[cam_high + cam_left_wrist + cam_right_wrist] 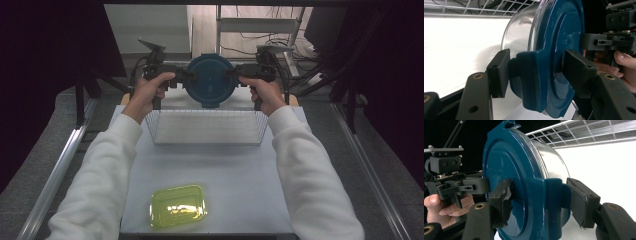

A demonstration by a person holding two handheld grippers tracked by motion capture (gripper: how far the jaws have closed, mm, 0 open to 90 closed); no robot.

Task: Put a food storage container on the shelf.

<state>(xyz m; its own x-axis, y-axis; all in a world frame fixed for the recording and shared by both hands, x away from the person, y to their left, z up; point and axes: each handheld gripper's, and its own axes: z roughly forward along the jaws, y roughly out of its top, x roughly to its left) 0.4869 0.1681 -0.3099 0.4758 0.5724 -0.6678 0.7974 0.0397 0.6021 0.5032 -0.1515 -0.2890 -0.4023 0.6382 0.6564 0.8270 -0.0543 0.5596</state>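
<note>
Left gripper (pixel 181 79) clamps the left latch of the container (pixel 210 80); right gripper (pixel 238 76) clamps the right latch. Both sets of jaws stand partly closed on the blue lid's tabs. The container hangs above the far rim of the basket (pixel 207 142); 1 yellow tray (pixel 178 206) lies nearer than the basket.

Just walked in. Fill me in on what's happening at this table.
A person holds a round clear container with a blue lid between two handheld grippers, lid facing the camera. The left gripper has its jaws clamped on one lid latch, the right gripper on the opposite latch. The container hangs above the far edge of a white wire basket. A yellow-green tray lies untouched at the table's near edge.
</note>
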